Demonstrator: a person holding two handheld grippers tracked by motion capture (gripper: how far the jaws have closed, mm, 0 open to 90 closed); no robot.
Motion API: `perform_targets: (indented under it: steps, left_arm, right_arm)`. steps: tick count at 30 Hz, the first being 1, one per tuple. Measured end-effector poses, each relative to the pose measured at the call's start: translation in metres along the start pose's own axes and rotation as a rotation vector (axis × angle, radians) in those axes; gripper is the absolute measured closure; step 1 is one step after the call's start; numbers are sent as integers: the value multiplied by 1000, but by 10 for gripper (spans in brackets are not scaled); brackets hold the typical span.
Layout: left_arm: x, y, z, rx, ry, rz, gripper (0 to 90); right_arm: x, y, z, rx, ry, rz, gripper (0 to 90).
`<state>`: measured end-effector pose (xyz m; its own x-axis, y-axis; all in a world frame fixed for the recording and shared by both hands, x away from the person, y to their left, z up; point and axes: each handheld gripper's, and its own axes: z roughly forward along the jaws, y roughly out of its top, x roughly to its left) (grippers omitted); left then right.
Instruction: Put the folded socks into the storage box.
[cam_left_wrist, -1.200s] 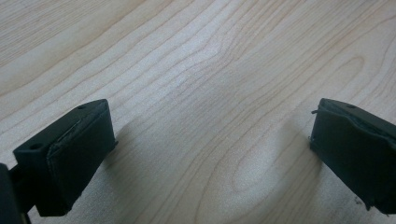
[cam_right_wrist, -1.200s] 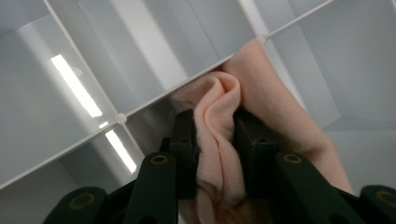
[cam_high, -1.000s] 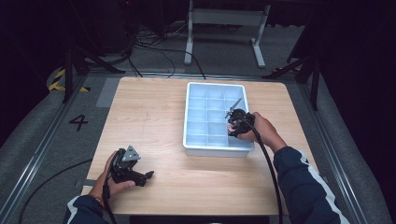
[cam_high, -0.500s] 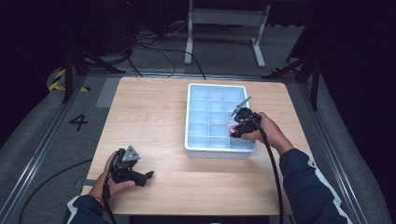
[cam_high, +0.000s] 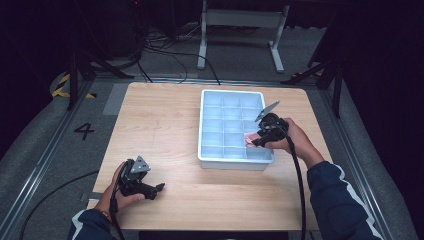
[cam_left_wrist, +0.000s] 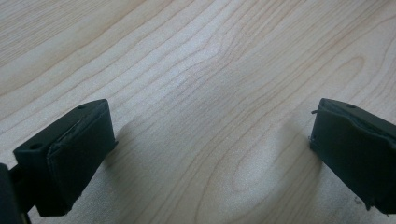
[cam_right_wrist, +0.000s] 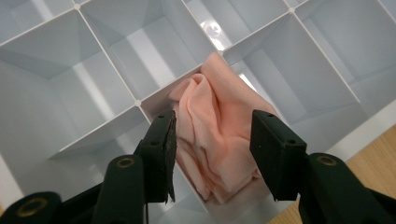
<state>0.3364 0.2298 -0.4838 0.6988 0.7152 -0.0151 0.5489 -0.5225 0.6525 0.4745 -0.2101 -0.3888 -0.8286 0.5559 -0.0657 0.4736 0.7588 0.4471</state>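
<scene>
My right tool (cam_right_wrist: 212, 140) pinches pink cloth (cam_right_wrist: 212, 135) in the tray (cam_high: 207, 160); left tool (cam_left_wrist: 210, 154) spread; cloth could snag a divider

pale matt wood-grain table (cam_left_wrist: 196, 70), glossy white plastic tray (cam_right_wrist: 116, 60), soft pink knit cloth (cam_right_wrist: 215, 135), matt black tongs (cam_right_wrist: 212, 140)

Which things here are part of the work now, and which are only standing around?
In use:
- pink cloth, bunched in one compartment
- white divided tray
- right gripper, jaws on either side of the cloth

Not in use:
- left gripper, open on the bare table
- cables and metal stand on the floor behind
</scene>
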Motion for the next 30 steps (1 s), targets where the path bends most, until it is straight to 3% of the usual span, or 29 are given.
perform_targets:
  steps: [16,30]
  left_arm:
    - [0,0,0,-1,1,0,1]
    - [0,0,0,0,0,0,1]
  right_arm:
    - [4,-17,-28,-100,-63,-31,466]
    - [9,-50,-53,-168,-82,-43,460]
